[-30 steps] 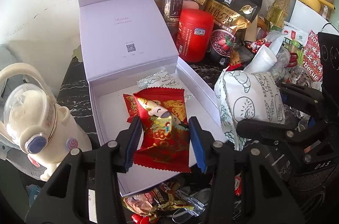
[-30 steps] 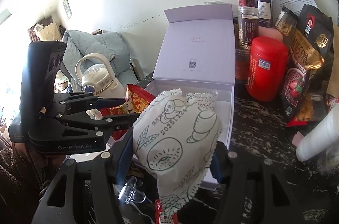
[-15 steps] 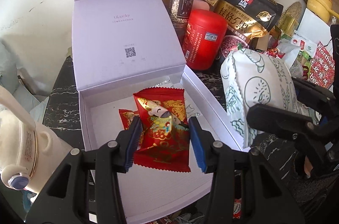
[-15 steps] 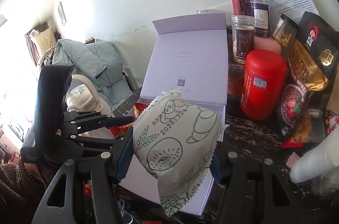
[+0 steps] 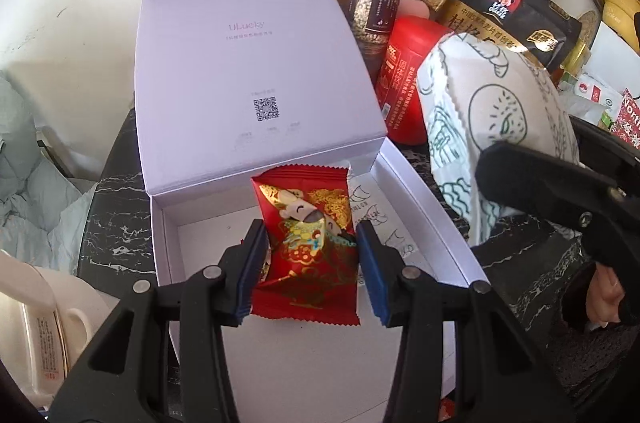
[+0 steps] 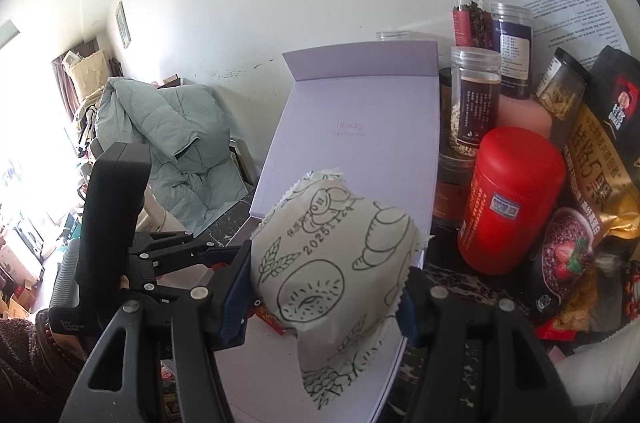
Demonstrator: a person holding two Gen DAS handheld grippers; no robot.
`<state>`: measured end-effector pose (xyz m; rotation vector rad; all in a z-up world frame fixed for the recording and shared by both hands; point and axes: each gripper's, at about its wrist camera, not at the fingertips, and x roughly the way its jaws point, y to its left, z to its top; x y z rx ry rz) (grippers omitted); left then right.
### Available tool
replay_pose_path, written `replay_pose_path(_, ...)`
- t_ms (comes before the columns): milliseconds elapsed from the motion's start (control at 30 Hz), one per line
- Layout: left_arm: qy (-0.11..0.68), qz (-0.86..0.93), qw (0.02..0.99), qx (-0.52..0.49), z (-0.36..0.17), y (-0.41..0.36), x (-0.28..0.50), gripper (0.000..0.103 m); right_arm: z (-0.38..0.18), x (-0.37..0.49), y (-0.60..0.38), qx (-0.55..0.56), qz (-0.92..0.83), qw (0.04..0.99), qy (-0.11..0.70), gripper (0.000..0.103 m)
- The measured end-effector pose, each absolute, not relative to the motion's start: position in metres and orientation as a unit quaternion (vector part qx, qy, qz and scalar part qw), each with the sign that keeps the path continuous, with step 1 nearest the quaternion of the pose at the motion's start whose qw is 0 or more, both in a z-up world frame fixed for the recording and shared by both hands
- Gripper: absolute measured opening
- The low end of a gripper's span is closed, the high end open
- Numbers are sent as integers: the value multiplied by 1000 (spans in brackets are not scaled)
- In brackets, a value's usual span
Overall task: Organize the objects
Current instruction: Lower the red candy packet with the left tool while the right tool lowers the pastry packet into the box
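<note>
While both grippers hold snack packets, each hangs over an open lilac gift box.

Left wrist view: the left gripper (image 5: pixel 311 255) has its blue-padded jaws closed partway on a red foil packet (image 5: pixel 310 243), which sits squarely between them, its top edge toward 12 o'clock, above the white floor of the box (image 5: pixel 256 71); the raised lid stands behind. At 3 o'clock, a white packet with green drawings (image 5: pixel 492 111) shows in the other gripper. Right wrist view: the right gripper (image 6: pixel 326 287) clamps that white packet (image 6: pixel 336 263) between both jaws, over the box's (image 6: pixel 360 127) near right corner. A red canister (image 6: pixel 508 207) stands at 3 o'clock, and the left gripper (image 6: pixel 172 251) is at 9 o'clock.
</note>
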<state>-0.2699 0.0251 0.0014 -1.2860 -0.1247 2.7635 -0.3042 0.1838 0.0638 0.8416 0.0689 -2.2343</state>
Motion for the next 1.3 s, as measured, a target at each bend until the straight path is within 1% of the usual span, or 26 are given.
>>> replay_pose_path(300, -9, 904, 16, -427, -12, 27, -289, 44, 36, -330, 185, 361, -858, 365, 10, 62)
replay_pose_path(633, -21, 886, 17, -464, -37, 18, -297, 44, 4, -344, 171, 400, -834, 381, -2, 62)
replay_pose_path(967, -27, 875, 12, -483, -52, 15, -299, 44, -13, -353, 166, 418, -822, 387, -16, 63)
replay_pose_path(1100, -27, 872, 1, -488, -55, 12, -299, 44, -20, -358, 163, 429, -821, 377, -15, 69)
replay_pose_path(1233, -27, 873, -1, -487, -54, 13, -296, 44, -18, -359, 164, 425, -824, 374, -18, 69)
replay_pose_path(1300, -29, 873, 0, -487, -53, 13, -295, 44, -15, -358, 165, 423, -824, 377, -19, 74)
